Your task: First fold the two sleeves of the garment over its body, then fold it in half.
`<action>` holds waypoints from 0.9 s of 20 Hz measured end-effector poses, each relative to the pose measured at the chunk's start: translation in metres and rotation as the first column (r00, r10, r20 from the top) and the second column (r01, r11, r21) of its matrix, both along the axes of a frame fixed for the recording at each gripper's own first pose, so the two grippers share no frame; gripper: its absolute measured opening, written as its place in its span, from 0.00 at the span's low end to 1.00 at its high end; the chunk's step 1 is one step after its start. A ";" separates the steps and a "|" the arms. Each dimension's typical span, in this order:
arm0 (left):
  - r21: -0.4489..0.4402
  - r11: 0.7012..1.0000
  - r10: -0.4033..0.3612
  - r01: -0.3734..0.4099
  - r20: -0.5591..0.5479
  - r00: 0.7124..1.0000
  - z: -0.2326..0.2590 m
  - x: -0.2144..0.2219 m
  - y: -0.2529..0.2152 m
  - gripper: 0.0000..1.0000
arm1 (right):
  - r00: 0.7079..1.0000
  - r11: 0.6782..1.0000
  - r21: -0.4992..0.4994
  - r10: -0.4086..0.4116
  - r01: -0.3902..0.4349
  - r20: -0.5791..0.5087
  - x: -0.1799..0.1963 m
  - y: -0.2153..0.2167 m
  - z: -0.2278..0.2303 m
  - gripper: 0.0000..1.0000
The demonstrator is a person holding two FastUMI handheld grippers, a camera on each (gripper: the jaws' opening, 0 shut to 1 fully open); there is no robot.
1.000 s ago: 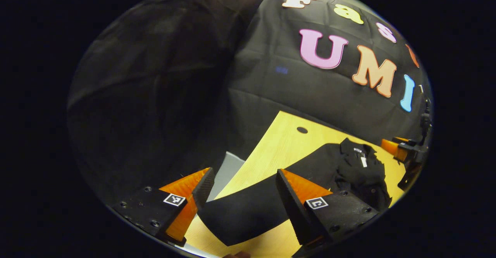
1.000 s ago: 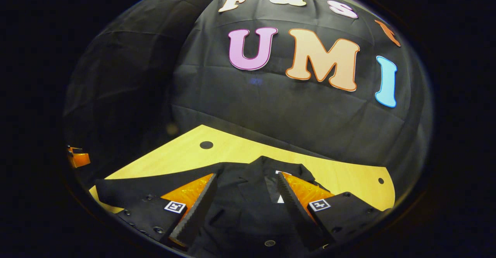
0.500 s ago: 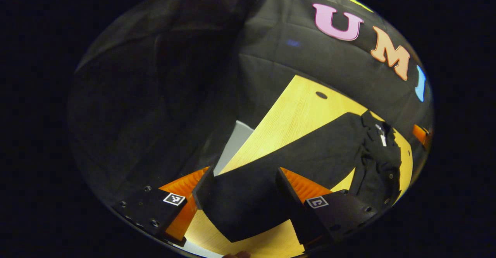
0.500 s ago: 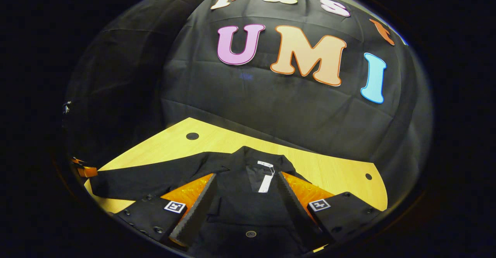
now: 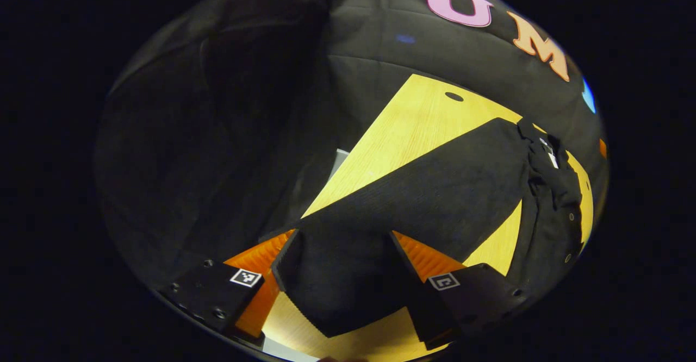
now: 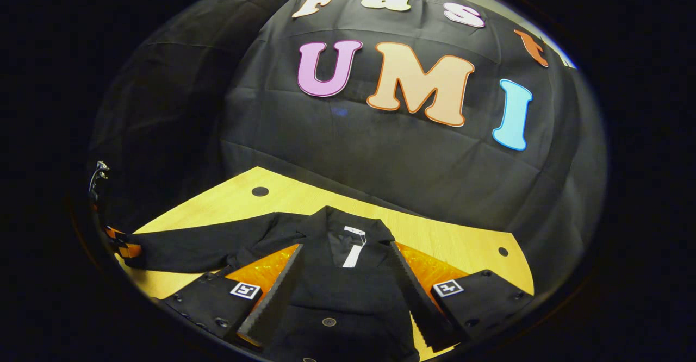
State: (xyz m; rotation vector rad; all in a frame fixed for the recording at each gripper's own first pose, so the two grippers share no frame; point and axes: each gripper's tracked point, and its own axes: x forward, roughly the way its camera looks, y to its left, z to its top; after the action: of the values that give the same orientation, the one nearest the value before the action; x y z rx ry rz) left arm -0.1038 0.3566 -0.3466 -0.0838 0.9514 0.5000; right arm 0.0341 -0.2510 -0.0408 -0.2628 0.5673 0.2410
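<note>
Currently black garment (image 6: 348, 291) lies flat on the desk (image 6: 451, 237), collar toward the wall, one sleeve (image 5: 429, 188) stretched out sideways. Left gripper (image 5: 340, 267) fingers spread over the sleeve cuff; right gripper (image 6: 345, 291) fingers spread over the garment's chest.

Two wedge-shaped fingers (image 5: 288, 264) with sawtooth inner edges on the left gripper (image 5: 340, 264), ribbed outer flanks, each on a black block studded with screws and bearing a small square black-and-white marker at 12 o'clock. Same build on the right gripper (image 6: 342, 286).
</note>
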 end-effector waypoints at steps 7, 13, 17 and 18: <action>-0.022 1.000 -0.010 0.012 0.076 0.997 -0.001 0.012 -0.014 0.03 | 1.000 1.000 0.027 0.007 -0.007 0.003 -0.005 -0.007 0.007 0.99; 0.025 0.999 -0.024 0.021 0.140 0.990 0.031 0.021 -0.022 0.00 | 0.999 0.999 0.035 0.010 -0.011 0.033 -0.013 -0.027 0.019 0.99; 0.098 0.994 -0.068 0.049 0.201 0.977 0.067 0.047 -0.027 0.00 | 1.000 0.998 0.063 -0.015 0.014 0.019 -0.019 -0.048 0.016 0.99; 0.101 0.993 -0.079 0.057 0.226 0.971 0.078 0.055 -0.035 0.00 | 1.000 0.997 0.068 -0.020 0.019 0.016 -0.021 -0.053 0.015 0.99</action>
State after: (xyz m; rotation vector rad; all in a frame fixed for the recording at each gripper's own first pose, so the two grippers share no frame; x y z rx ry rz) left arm -0.0487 0.3214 -0.2685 -0.0235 0.7013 0.4598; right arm 0.0135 -0.3039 -0.0253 -0.1929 0.5442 0.2383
